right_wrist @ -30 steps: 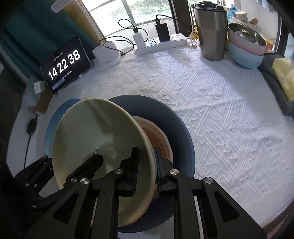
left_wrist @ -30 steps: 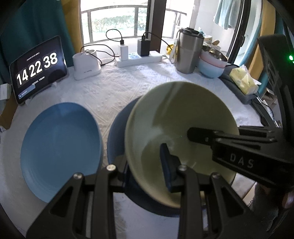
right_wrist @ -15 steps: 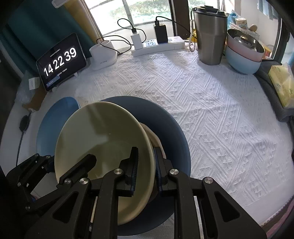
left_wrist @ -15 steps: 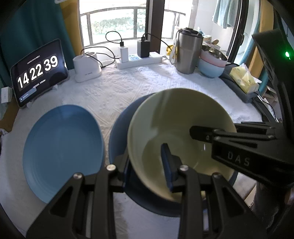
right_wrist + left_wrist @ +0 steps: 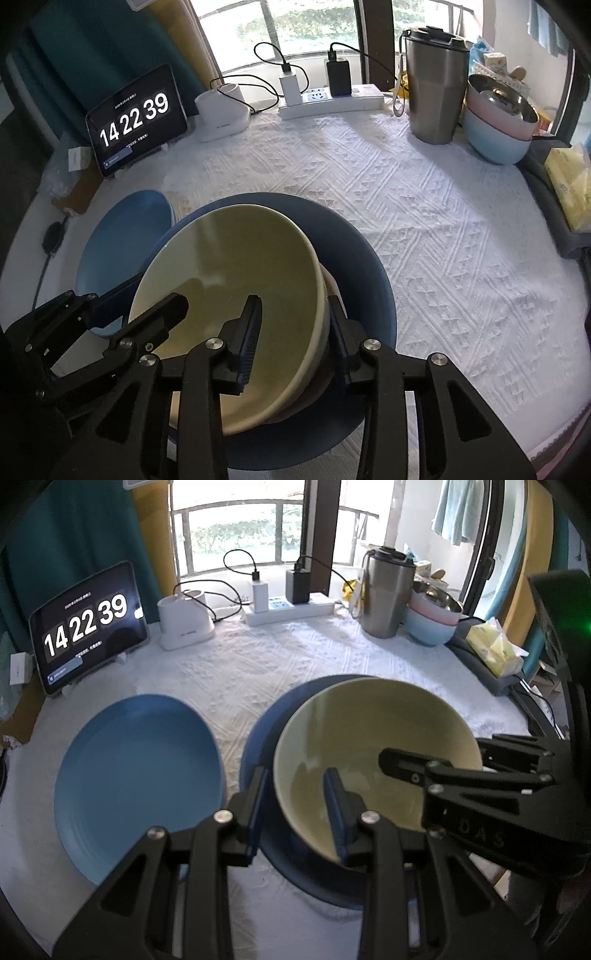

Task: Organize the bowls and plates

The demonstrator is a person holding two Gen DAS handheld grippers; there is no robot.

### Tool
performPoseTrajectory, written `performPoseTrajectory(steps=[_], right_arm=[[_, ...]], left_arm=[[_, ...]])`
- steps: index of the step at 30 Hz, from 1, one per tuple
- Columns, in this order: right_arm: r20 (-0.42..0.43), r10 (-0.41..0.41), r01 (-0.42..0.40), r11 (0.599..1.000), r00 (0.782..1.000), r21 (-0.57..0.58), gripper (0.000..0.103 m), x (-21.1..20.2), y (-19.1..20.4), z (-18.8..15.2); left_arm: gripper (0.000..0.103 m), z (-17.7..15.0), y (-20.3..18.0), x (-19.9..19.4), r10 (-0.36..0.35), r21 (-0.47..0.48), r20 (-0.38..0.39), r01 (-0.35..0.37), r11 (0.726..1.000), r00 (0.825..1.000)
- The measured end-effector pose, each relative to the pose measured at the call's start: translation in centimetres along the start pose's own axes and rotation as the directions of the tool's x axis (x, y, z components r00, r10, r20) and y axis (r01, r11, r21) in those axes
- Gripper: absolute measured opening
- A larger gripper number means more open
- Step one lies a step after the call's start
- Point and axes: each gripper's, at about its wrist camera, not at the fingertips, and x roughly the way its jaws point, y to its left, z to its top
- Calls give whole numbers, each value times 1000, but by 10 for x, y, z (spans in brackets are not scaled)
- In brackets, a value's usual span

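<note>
Both grippers are working one pale green bowl point(image 5: 373, 738), which is sitting tilted inside a dark blue plate point(image 5: 354, 266) near the desk's 6 o'clock edge. A pinkish dish point(image 5: 330, 286) is showing just under the bowl's 3 o'clock side.

Left gripper point(image 5: 297, 805): jaws are straddling the bowl's rim at its 7 o'clock side, one finger inside the bowl, one outside. A narrow gap is showing at the outer finger; I cannot tell whether the pads are pressing.

Right gripper point(image 5: 295, 328): jaws have just been opening and are standing apart, the bowl's rim lying between them, clear space showing between the inner pad and the bowl wall. It is reaching in from the bowl's 4 o'clock side in the left wrist view.

A light blue plate point(image 5: 136, 768) is lying flat at 9 o'clock of the dark one, close but apart.

The desk point(image 5: 424, 206) is wearing a white textured cloth. Along the 12 o'clock edge: a tablet clock point(image 5: 86, 626) at 10 o'clock, a white power strip point(image 5: 330, 99) with chargers, a steel tumbler point(image 5: 436, 85), and stacked bowls point(image 5: 498, 122) at 2 o'clock. A yellow tissue pack point(image 5: 493, 650) is sitting at 3 o'clock.
</note>
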Motion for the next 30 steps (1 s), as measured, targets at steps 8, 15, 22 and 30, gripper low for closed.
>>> performPoseTrajectory(steps=[8, 15, 22, 30], right_arm=[[-7, -2, 2, 1000, 1000, 6, 40, -3, 0, 2], [-11, 87, -86, 993, 996, 81, 50, -8, -10, 3], [63, 49, -53, 997, 997, 64, 69, -32, -7, 7], [131, -37, 41, 999, 991, -29, 69, -54, 2, 8]], left_arm=[[32, 0, 1, -1, -2, -4, 6, 2, 1000, 1000], [32, 0, 2, -3, -2, 2, 10, 2, 1000, 1000], [32, 1, 0, -5, -2, 4, 10, 2, 1000, 1000], [34, 6, 1, -20, -6, 1, 47, 6, 1000, 999]])
